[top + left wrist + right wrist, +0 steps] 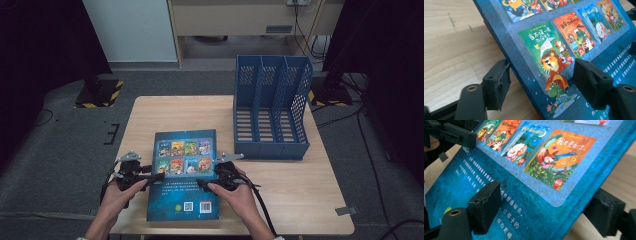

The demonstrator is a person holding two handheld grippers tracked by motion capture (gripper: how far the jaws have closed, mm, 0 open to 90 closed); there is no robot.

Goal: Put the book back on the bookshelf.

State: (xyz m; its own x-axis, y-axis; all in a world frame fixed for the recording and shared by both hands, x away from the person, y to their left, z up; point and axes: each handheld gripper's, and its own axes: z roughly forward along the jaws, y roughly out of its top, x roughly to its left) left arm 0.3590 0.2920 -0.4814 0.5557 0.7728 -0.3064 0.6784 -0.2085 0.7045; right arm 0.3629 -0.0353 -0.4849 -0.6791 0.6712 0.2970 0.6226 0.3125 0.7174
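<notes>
Large blue children's picture book (184,175) lies back cover up near the front edge of the surface (300,190), its far right corner just short of the blue three-slot file rack (270,107) toward the far right corner. Left gripper (155,177) straddles the book's left long edge, right gripper (202,184) the right long edge, both about mid-length. In the left gripper view the fingers (499,82) stand one under the raised edge, one over the cover; the lower one meets the book's edge, the upper looks to hover just clear, so not yet clamped as far as I can tell. In the right gripper view one finger (486,202) rests on or just above the cover, the other sits below the edge; a firm pinch cannot be confirmed. Both edges appear lifted off the wood. Handling judgement: a thick hardback or boxed set, stiff boards, moderately heavy for its footprint, unlikely to sag between two holds. The glossy laminate cover looks slick, so the pads may creep if the pinch is shallow. Best hold is deep over each long edge, opposite one another, level, to keep it from tipping before it goes upright into a rack slot.
</notes>
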